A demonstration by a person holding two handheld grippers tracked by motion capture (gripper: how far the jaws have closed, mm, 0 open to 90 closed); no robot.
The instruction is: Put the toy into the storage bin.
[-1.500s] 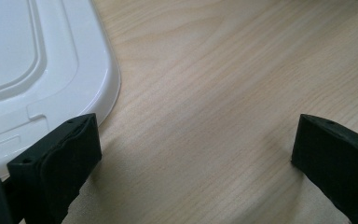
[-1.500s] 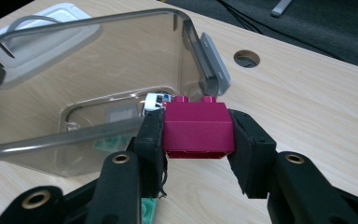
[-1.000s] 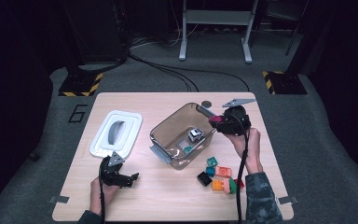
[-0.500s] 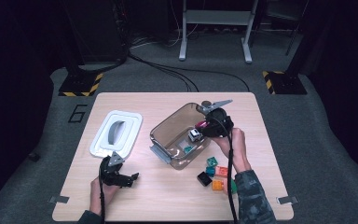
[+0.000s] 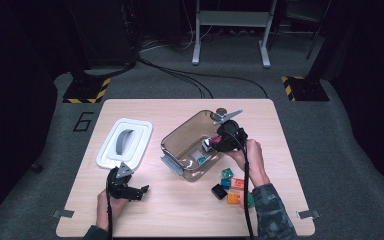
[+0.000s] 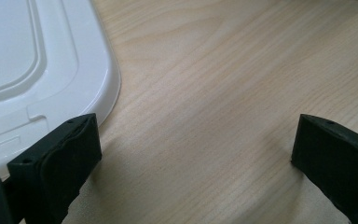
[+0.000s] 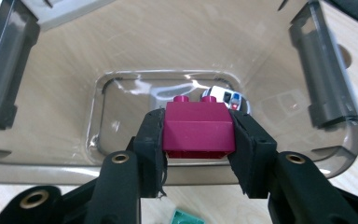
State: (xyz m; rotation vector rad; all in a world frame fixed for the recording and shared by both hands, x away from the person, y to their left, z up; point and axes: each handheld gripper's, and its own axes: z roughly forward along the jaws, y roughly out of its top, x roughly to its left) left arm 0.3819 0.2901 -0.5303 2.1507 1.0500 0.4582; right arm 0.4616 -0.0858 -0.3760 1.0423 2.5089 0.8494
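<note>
The right gripper [image 7: 196,135] is pinching a magenta brick [image 7: 196,129] above the clear bin [image 5: 180,142]. The left gripper [image 6: 196,154] is resting spread beside the white lid [image 6: 32,70] on the bench [image 5: 180,210].

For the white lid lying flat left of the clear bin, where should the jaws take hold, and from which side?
Probably the white lid is best gripped at its thin outer rim, near the rounded corner closest to the left gripper, coming in low from the person's side. It lies flat on the table, so just the edge offers the open jaws a bite.
</note>
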